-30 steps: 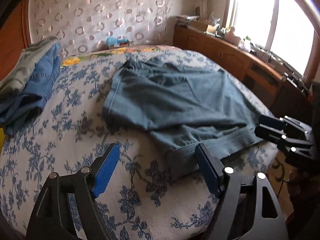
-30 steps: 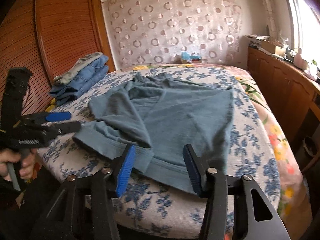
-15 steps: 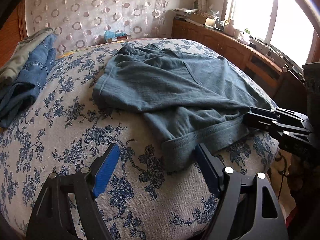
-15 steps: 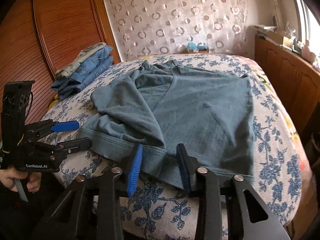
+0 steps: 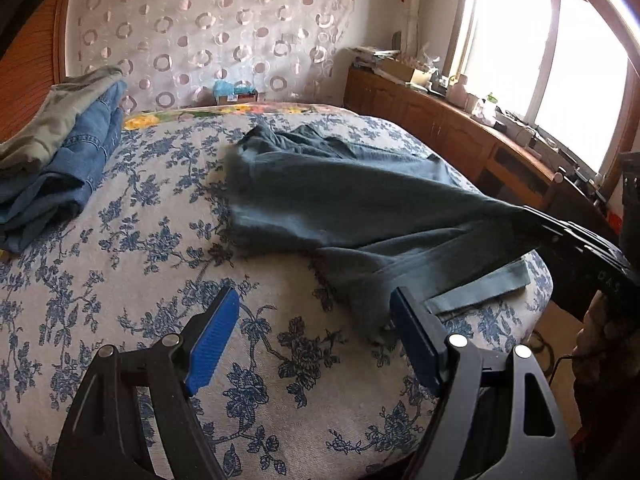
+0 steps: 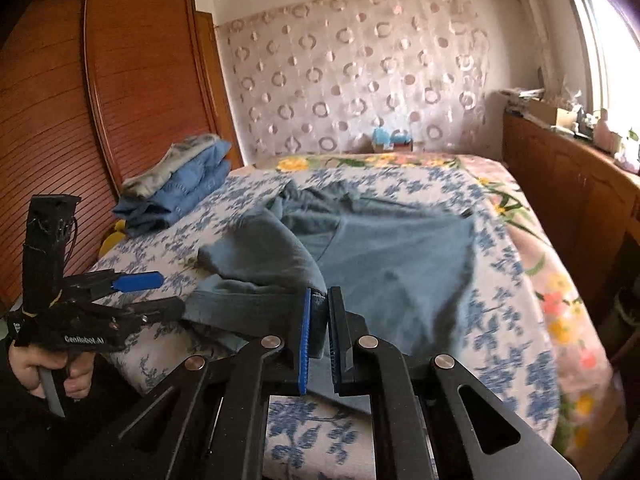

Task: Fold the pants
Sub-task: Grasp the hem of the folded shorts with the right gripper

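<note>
Pinching pants hem, right hand-held gripper

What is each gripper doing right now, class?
Left gripper: open, holding nothing.
Right gripper: shut on the hem of the teal pants.

left gripper spread wide, right gripper clamped

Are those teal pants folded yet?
No. The teal pants lie loosely spread and rumpled on the bed, one hem pinched in the right tool.
</note>
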`<state>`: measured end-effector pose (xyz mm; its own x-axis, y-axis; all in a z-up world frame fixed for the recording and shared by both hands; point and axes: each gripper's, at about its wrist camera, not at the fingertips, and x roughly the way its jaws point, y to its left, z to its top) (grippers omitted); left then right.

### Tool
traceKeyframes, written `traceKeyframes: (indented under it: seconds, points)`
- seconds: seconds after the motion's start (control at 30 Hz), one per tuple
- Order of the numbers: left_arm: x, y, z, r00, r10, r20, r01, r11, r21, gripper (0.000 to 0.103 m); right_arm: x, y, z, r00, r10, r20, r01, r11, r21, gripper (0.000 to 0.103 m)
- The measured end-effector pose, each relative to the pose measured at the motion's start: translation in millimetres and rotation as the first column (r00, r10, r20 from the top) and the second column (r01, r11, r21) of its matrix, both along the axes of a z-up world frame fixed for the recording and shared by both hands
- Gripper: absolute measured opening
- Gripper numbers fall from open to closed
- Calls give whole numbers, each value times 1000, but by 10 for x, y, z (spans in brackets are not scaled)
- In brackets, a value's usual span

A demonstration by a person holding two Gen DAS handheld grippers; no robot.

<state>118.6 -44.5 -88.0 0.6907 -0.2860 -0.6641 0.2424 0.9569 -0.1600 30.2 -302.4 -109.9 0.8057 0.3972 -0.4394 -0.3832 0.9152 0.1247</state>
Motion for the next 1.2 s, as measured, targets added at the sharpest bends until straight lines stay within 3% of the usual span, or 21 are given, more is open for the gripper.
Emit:
traceKeyframes:
  seconds: [0.43, 1.03, 1.2]
  points:
    - [19, -119, -36, 1000, -22, -11, 22, 1000, 15, 79, -268, -271, -63, 997, -75, -27, 75, 997, -25, 8]
    - [20, -152, -31, 1000, -28, -8, 28, 999, 21, 79, -102, -409, -78, 986, -106, -128, 104, 994, -27, 8]
    - [9, -104, -11, 1000, -17, 8, 17, 1000, 17, 78, -182, -412, -28, 988, -119, -98, 116, 993, -38, 18]
